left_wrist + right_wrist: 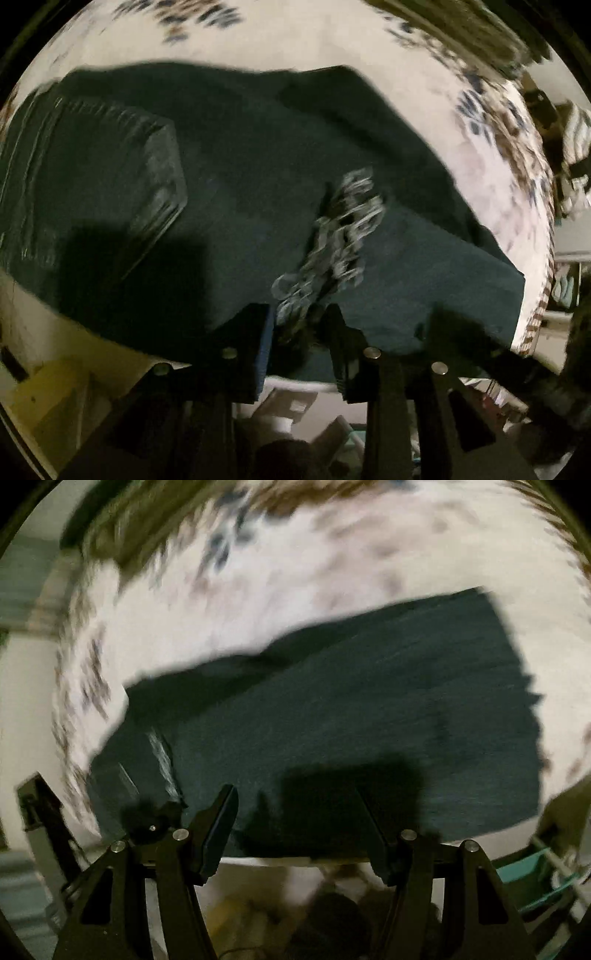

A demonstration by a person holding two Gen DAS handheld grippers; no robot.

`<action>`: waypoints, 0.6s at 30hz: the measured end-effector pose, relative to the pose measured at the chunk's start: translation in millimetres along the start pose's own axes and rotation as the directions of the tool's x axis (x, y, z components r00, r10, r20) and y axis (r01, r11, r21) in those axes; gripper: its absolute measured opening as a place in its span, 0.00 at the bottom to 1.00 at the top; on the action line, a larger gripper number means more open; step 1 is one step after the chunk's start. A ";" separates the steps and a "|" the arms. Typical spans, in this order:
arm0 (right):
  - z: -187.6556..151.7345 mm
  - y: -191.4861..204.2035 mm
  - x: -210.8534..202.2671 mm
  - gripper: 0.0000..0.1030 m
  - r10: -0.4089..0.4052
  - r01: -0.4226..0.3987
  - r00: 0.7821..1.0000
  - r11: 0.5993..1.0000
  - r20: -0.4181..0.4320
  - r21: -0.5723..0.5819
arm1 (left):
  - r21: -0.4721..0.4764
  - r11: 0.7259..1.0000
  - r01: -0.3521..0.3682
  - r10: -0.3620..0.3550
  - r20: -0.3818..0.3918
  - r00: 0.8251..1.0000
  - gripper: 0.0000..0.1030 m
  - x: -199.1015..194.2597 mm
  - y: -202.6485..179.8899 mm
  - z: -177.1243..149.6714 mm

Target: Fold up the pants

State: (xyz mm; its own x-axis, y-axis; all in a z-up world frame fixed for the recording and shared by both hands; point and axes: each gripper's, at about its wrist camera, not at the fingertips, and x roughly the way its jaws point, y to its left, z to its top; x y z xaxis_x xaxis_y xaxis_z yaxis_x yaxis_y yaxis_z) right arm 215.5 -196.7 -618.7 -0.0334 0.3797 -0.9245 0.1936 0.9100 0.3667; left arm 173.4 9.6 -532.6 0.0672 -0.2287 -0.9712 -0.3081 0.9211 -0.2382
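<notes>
So the left gripper (301,325) fingers are pinching the pants (258,166) at the torn patch to drag a fold over, while the right gripper (299,827) hangs wide open.

You are looking at pants (258,166) of dark teal cloth, showing matt and finely napped in both wrist views (351,709); a patch of greyish print (332,240) on them is catching the light, though blur is hiding its texture; the sheet (295,40) beneath is reading as pale, matt, patterned cloth; your left gripper (301,332) is presenting black matt plastic fingers, one faced with a blue pad (266,343), and small shiny metal pins; your right gripper (301,823) is showing the same black matt plastic with shiny metal pins.
</notes>
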 end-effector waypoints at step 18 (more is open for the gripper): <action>-5.1 80.6 11.2 0.63 0.066 -0.067 0.998 0.989 -0.009 -0.128 | -0.368 0.928 0.053 0.023 0.200 0.979 0.86 -59.2 154.0 -20.1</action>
State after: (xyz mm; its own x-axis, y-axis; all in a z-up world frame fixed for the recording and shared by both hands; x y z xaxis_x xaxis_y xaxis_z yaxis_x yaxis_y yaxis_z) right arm 225.8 -118.3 -599.0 -0.0298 0.4408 -0.8971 0.0679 0.8963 0.4382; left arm 102.9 158.6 -511.6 0.2486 -0.1396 -0.9585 -0.6318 0.7267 -0.2697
